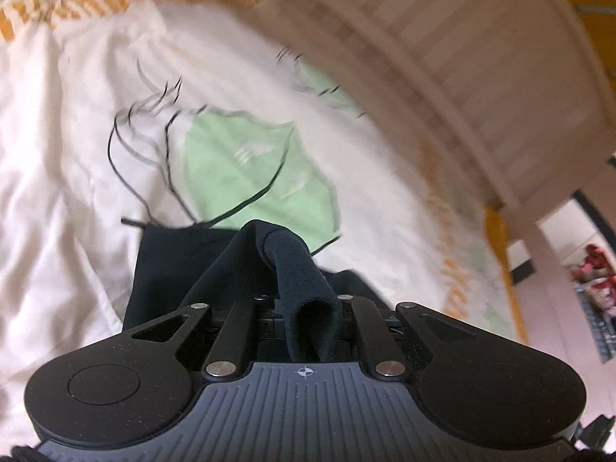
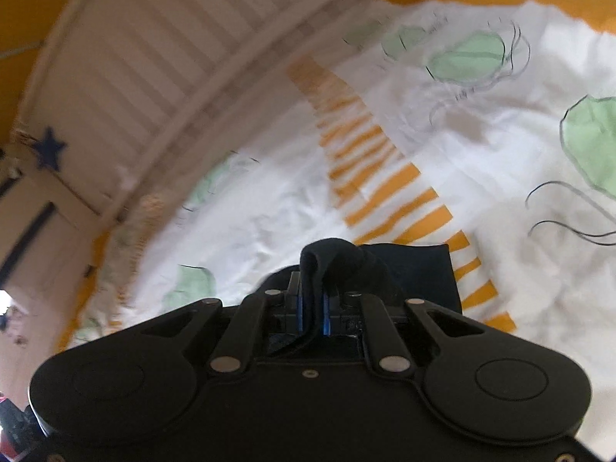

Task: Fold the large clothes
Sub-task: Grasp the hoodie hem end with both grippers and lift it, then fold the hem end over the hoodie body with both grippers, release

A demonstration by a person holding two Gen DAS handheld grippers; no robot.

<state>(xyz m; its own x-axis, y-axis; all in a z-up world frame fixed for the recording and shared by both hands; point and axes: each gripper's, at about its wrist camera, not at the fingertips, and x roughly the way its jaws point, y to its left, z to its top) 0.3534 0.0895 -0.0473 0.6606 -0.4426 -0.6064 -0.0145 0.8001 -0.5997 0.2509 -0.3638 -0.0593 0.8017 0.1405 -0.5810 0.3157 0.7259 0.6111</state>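
A dark navy garment (image 1: 173, 269) hangs from both grippers above a bed. In the left wrist view my left gripper (image 1: 308, 308) is shut on a bunched fold of the cloth, which rolls up over the jaws and hides the fingertips. The rest of the fabric drops away below and to the left. In the right wrist view my right gripper (image 2: 313, 304) is shut on another fold of the same garment (image 2: 419, 269); the blue pads (image 2: 326, 315) press on the cloth from both sides. A flat dark panel hangs to the right of the jaws.
Under the garment lies a white bedspread (image 1: 77, 154) printed with green shapes, black lines and orange stripes (image 2: 385, 192). A white slatted bed frame (image 1: 481, 57) (image 2: 134, 77) runs along the bed's edge. Floor and clutter (image 1: 593, 288) show beyond it.
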